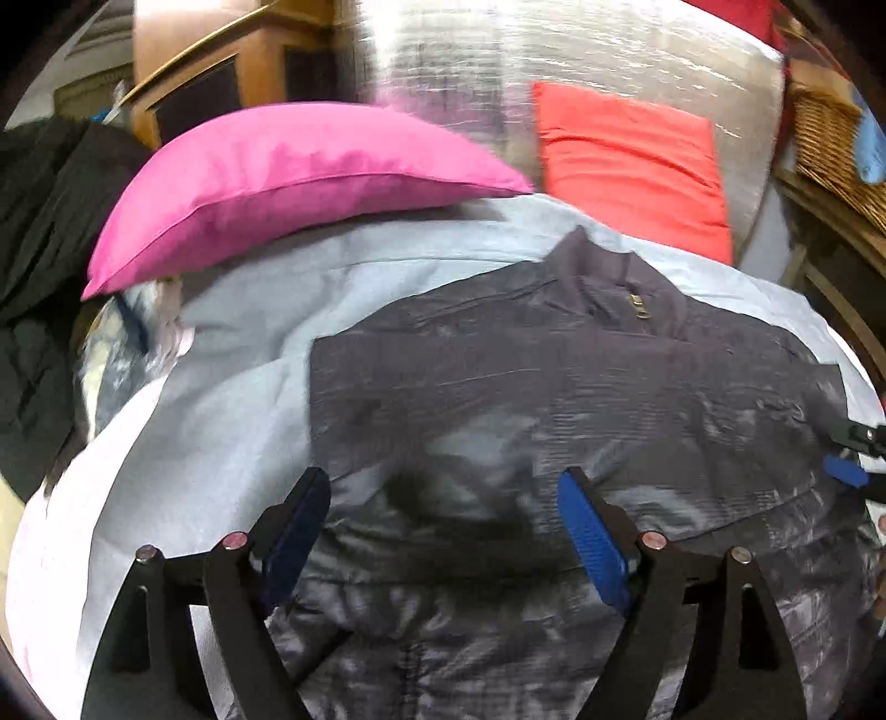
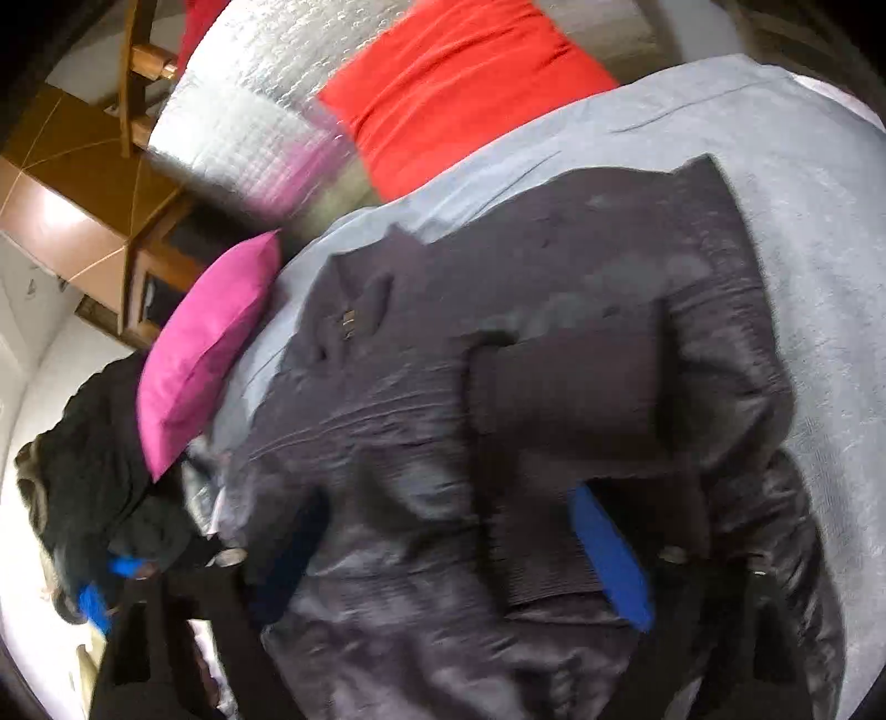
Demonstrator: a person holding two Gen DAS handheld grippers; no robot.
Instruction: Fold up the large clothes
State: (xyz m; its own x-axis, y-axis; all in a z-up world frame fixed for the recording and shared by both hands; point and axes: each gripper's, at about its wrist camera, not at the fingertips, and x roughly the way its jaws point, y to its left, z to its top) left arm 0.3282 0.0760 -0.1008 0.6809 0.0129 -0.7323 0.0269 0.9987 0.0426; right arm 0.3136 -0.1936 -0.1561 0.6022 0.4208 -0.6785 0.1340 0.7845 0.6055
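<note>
While unbranded, jacket (image 1: pixel 554 387) on bedsheet (image 1: pixel 221 415)

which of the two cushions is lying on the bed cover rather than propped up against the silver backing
The pink cushion: it lies on the pale blue cover, while the red cushion leans upright against the silver sheet.

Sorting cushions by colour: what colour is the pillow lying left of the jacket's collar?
Bright pink, or magenta. The pillow shows best in the left wrist view.

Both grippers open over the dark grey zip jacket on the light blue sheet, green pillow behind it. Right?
Not quite: the pillow is magenta pink, not green, as the left wrist view shows. The left gripper and right gripper are open above the dark grey zip jacket on the light blue sheet.
</note>
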